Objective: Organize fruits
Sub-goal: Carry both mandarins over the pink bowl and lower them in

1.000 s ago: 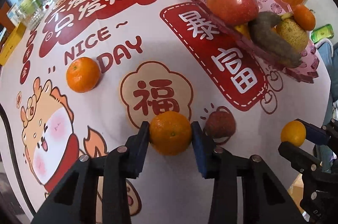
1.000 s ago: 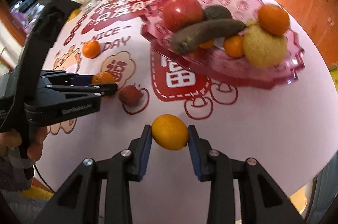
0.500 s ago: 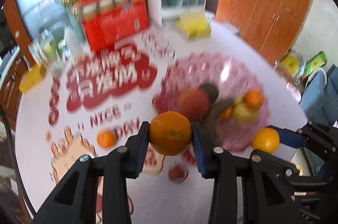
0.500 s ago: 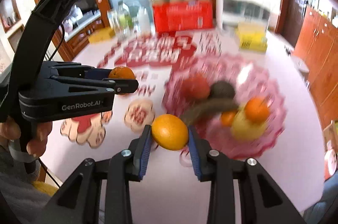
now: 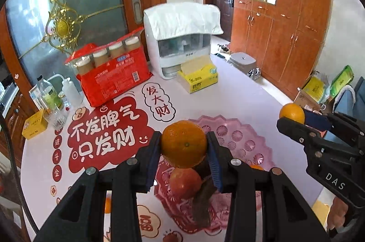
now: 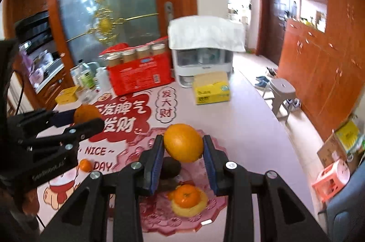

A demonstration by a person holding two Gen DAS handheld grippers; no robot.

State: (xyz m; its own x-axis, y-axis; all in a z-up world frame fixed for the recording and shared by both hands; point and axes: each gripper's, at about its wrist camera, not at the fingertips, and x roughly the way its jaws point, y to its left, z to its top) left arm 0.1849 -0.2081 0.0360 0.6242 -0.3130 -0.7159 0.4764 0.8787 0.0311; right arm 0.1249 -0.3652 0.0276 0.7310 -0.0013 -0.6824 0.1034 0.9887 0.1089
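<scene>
My left gripper (image 5: 184, 147) is shut on an orange tangerine (image 5: 183, 143) and holds it high above the pink fruit plate (image 5: 237, 139). My right gripper (image 6: 183, 146) is shut on a yellow-orange fruit (image 6: 183, 142), also above the plate (image 6: 146, 219). The plate holds a red apple (image 5: 184, 182), a dark brown banana (image 5: 202, 203), a tangerine (image 6: 186, 196) on a yellow pear (image 6: 189, 211), and a dark fruit (image 6: 170, 167). A loose tangerine (image 6: 84, 165) lies on the tablecloth at the left. The right gripper shows at the right of the left wrist view (image 5: 294, 121).
At the table's back stand a red pack of jars (image 5: 111, 73), a white covered appliance (image 5: 182, 36), a yellow tissue box (image 5: 198, 80) and bottles (image 5: 49, 93). A small yellow box (image 5: 34, 126) sits at the left. A grey stool (image 6: 281, 91) stands beside the table.
Both grippers have risen from the table with their fruits and now hang over the pink plate. The views tilted up, from the tablecloth to the room.
</scene>
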